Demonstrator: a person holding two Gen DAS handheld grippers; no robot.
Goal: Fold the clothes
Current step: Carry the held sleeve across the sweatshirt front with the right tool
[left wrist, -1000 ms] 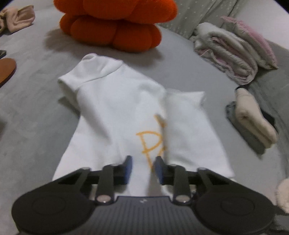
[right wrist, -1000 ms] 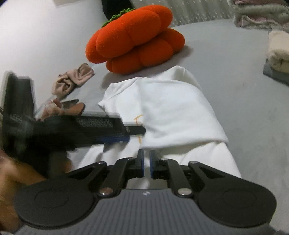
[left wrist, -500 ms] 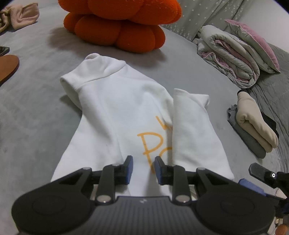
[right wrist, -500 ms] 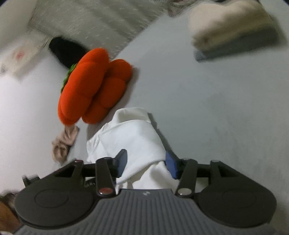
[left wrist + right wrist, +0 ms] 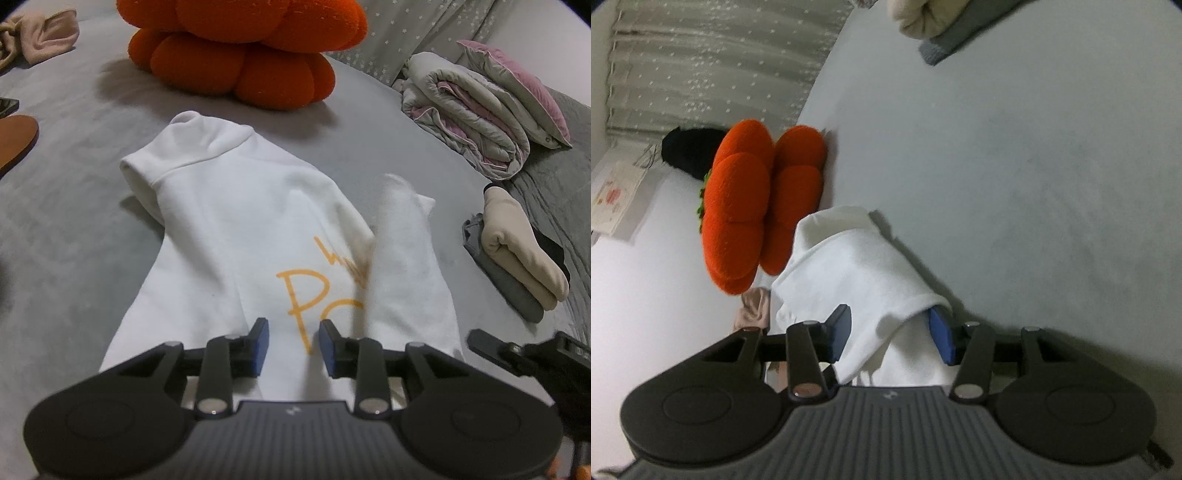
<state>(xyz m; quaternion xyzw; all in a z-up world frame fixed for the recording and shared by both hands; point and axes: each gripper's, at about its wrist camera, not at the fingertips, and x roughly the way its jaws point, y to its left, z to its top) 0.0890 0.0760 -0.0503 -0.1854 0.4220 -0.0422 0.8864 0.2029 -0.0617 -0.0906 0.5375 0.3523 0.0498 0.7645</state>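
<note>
**Taking the sweatshirt's right edge without bunching it**

The white sweatshirt (image 5: 236,229) lay flat on the grey bed (image 5: 66,229), its collar end just short of the orange cushion (image 5: 240,48) and its hem end nearest the tools. A strip along the side farther from the tan rag (image 5: 40,33) was already turned over the body, half covering the orange lettering (image 5: 310,295).

The left gripper (image 5: 293,341) hovered over the hem end, jaws parted around nothing, the lettering visible between them. The right gripper (image 5: 890,338) was rolled onto its side at the edge of the turned strip, jaws spread wide with white cloth lying between them but not yet pinched; it looked released rather than clamped.

The step in hand seemed to be securing that strip. It would go best if the right gripper closed low, catching both layers near the hem end rather than only the top one, since the soft fleece would slide and bulge under a shallow bite. The left gripper could press the body down on the cushion side of the lettering, so the crease ran straight from hem to collar.
</note>
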